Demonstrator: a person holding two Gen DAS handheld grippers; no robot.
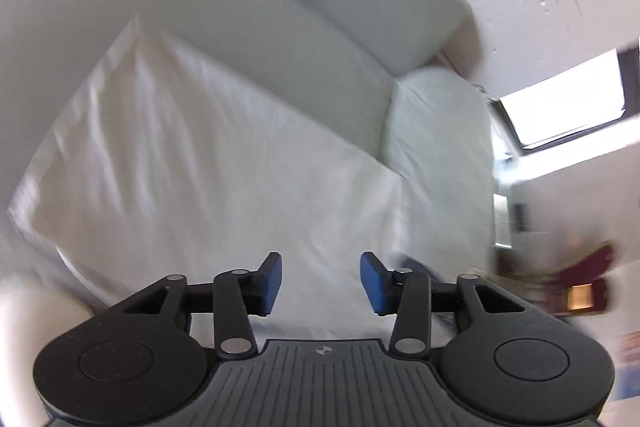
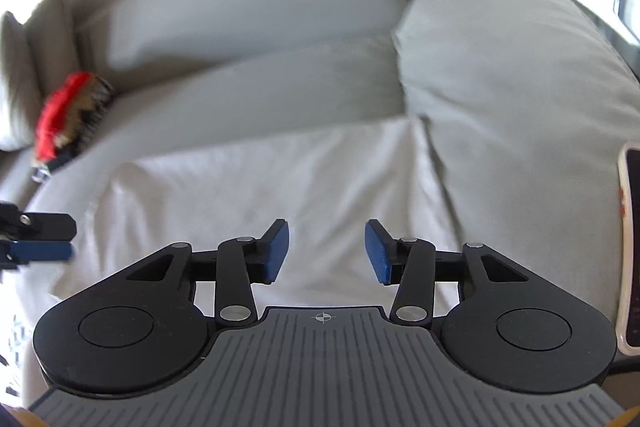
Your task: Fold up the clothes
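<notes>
Both left tongs [image 1: 321, 283] and right tongs [image 2: 326, 251] gape apart, holding nothing, above a white cloth [image 2: 256, 187], perhaps folded, on the grey sofa [image 2: 500, 75].

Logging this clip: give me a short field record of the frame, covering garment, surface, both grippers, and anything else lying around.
garment: white cloth spread flat on the seat
surface: grey sofa
left gripper: open, empty, above the cloth
right gripper: open, empty, above the cloth
other: red and black item on the seat at far left of the right wrist view, blurred; phone-like device at its right edge
</notes>
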